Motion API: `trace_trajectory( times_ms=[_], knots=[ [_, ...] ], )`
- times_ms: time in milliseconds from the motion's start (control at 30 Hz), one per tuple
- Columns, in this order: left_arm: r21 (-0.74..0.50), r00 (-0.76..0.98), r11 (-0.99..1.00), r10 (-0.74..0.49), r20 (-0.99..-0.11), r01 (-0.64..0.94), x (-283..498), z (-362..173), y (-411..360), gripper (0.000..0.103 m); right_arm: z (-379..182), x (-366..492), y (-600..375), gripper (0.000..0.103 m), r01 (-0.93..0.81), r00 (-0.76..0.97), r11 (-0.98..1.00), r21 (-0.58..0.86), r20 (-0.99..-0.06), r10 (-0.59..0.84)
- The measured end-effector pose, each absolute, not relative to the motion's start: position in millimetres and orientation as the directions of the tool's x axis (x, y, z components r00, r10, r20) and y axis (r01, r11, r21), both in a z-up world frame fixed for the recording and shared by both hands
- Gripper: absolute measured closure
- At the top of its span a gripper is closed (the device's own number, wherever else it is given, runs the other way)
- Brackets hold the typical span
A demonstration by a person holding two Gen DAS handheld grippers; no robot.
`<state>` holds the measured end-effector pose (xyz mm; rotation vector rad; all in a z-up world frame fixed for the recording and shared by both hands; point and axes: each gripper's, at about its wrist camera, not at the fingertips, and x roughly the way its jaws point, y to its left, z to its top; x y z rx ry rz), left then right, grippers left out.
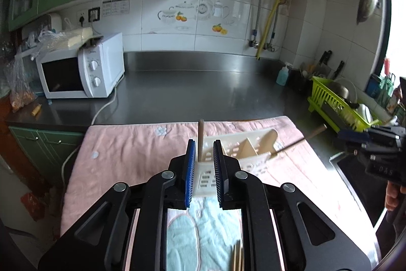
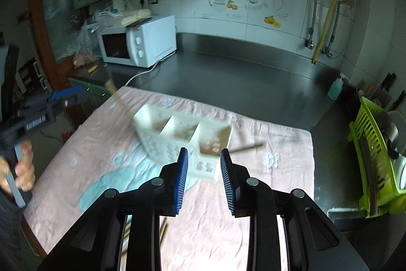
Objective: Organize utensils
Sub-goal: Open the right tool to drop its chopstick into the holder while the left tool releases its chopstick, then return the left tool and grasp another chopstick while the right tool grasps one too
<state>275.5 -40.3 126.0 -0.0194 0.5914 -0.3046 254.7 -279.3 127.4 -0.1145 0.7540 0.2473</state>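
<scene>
pink towel (image 2: pixel 228 207), caddy (image 2: pixel 182 136) beyond right claw (image 2: pixel 204 156)

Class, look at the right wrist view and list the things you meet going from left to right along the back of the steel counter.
White microwave oven → yellow pipe on the tiled wall → blue soap pump bottle → lime-green plastic dish rack.

bare steel counter (image 1: pixel 203 83) behind, microwave (image 1: pixel 81 67) left, dish rack (image 1: pixel 337 106) right
</scene>
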Motion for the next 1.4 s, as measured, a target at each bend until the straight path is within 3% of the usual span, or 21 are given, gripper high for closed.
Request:
trace_trajectory(
  times_ms=[267,667,1133,1400],
  knots=[
    [-0.048,0.781,0.961,-0.25,-0.572,0.272,202.5,104.9,-31.1,0.088,65.1,170.9,-261.1,0.077,-0.314,0.641,0.949,0.031,-0.731,0.236],
    [-0.033,0.716,0.964,-0.22,-0.663,0.265,124.7,18.2,-24.9,0.088,-31.3,87.2,-244.2,0.081,-0.283,0.571,0.952,0.116,-0.777,0.264],
    [-0.138,0.558,0.941,-0.297,-0.775,0.308,87.5,-78.6,-35.2,0.089,-61.1,55.4,-246.3,0.081,-0.211,0.588,0.968,0.134,-0.773,0.236],
    [-0.161,0.528,0.938,-0.309,-0.791,0.307,86.3,-96.3,-35.7,0.089,-69.4,47.1,-246.4,0.081,-0.201,0.581,0.969,0.141,-0.78,0.234]
  ],
)
